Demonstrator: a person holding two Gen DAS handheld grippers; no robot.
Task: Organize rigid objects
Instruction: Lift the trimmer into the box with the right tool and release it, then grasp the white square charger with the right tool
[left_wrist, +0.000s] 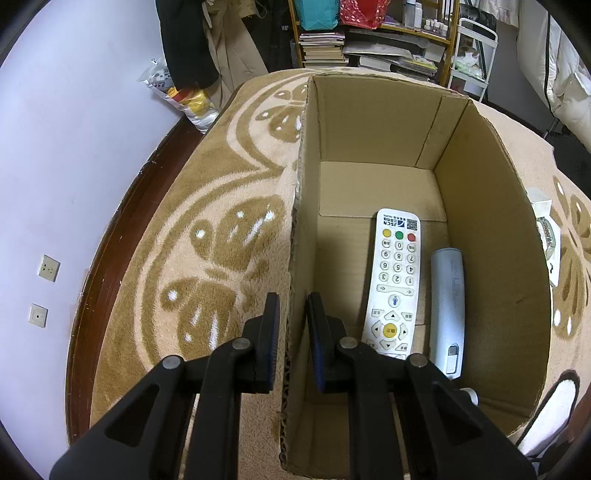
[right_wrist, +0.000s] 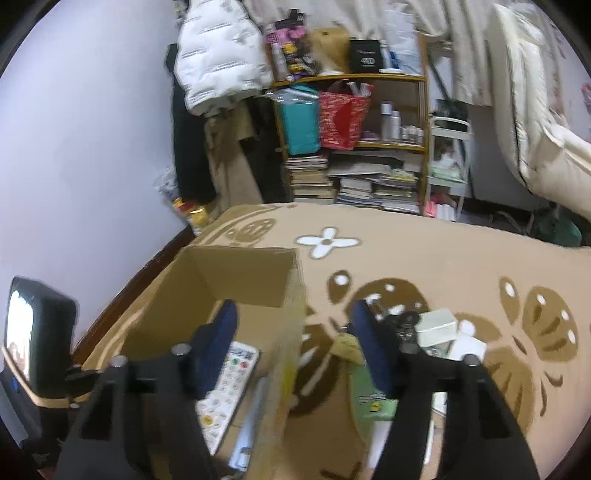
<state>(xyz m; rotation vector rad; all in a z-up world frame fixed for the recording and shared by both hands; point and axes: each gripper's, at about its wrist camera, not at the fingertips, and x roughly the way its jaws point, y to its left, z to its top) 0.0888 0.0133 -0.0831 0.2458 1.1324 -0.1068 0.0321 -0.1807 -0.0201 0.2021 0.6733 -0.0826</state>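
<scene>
An open cardboard box (left_wrist: 491, 236) stands on a patterned tan carpet. Inside lie a white remote control (left_wrist: 395, 280) and a silver cylinder-shaped device (left_wrist: 447, 310) side by side. My left gripper (left_wrist: 293, 325) straddles the box's left wall (left_wrist: 297, 236), one finger outside and one inside, pinching the cardboard. My right gripper (right_wrist: 295, 328) is open and empty, held above the box's right wall (right_wrist: 291, 332). The remote (right_wrist: 227, 384) and silver device (right_wrist: 251, 424) show below it. Small objects lie on the carpet right of the box: a white box (right_wrist: 437, 326), a green pack (right_wrist: 371, 395), dark metal pieces (right_wrist: 404, 321).
A wall with sockets (left_wrist: 48, 267) runs along the left. A cluttered bookshelf (right_wrist: 351, 147) and hanging coats (left_wrist: 207, 44) stand at the back. A white item (left_wrist: 546, 236) lies on the carpet beyond the box's right wall. A phone screen (right_wrist: 22, 332) shows on the left gripper.
</scene>
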